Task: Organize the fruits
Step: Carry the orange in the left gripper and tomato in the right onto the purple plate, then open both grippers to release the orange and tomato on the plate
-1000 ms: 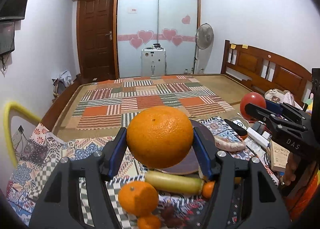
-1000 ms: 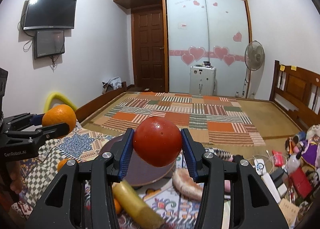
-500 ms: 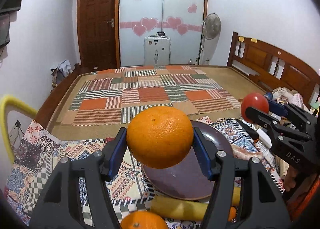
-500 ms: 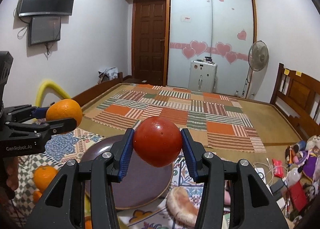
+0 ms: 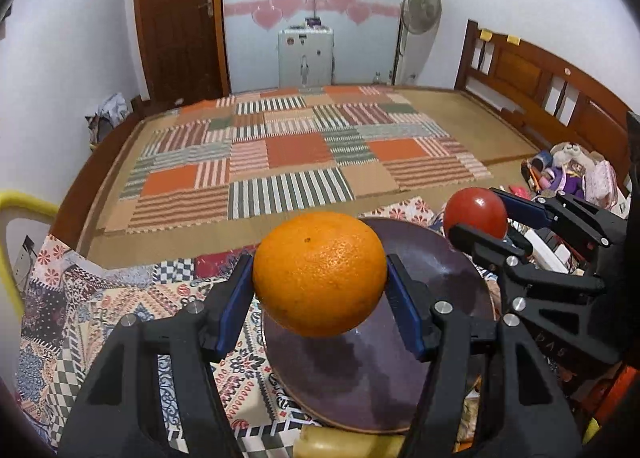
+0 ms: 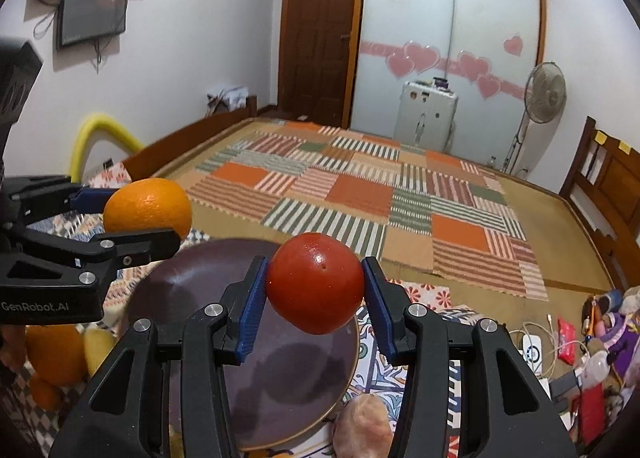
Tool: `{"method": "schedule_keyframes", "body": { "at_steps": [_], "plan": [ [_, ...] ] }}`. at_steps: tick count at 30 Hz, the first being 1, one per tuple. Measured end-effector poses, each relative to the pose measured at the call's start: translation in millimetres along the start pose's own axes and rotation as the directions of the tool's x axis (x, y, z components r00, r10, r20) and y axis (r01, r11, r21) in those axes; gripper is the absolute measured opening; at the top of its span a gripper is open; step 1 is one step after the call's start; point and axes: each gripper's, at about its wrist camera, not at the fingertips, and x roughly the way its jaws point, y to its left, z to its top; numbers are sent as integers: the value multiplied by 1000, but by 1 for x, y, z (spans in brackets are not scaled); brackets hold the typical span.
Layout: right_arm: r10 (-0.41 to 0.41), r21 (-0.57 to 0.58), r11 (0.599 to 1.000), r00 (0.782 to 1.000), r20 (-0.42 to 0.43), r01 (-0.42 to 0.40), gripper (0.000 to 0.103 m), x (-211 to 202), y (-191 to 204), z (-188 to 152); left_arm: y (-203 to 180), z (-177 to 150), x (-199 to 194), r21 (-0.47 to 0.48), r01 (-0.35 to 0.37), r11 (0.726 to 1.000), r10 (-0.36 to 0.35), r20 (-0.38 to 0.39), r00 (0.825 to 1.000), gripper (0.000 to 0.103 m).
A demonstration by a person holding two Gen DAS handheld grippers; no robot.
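My left gripper (image 5: 320, 294) is shut on a large orange (image 5: 320, 272) and holds it above the left part of a dark brown plate (image 5: 360, 382). My right gripper (image 6: 316, 294) is shut on a red tomato (image 6: 315, 282) and holds it above the same plate (image 6: 276, 390). Each gripper shows in the other view: the tomato (image 5: 475, 214) at the plate's right side, the orange (image 6: 147, 208) at its left. The plate has nothing on it.
The plate lies on a patterned cloth (image 5: 132, 322). A yellow fruit (image 5: 344, 443) lies at the plate's near edge. More oranges (image 6: 56, 354) sit left of the plate and a pinkish fruit (image 6: 362, 426) sits at its right. Clutter (image 6: 592, 350) fills the right.
Both grippers have moved forward and down over the plate with their fruit still held. The loose oranges and yellow fruit have slid toward the bottom edge of the left wrist view.
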Motion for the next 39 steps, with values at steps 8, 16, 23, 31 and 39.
{"method": "schedule_keyframes", "body": {
  "at_steps": [8,16,23,31,39],
  "plan": [
    [17,-9,1000,994,-112,-18,44,22,-6,-4,-4,5,30,12,33,999,-30,-141,990,64],
    [49,-17,998,978,-205,-54,44,40,-3,-7,-7,4,57,5,69,998,-65,-283,957,64],
    [61,-18,998,975,-212,-66,45,40,-5,-7,-7,3,65,-14,77,997,-77,-339,938,64],
    [60,-1,998,988,-143,-60,66,20,-9,-2,-2,9,45,-13,78,997,-79,-251,965,69],
    [22,-10,1000,998,-54,-23,66,-20,-12,-5,6,4,-6,3,43,999,-42,-122,992,69]
  ]
}}
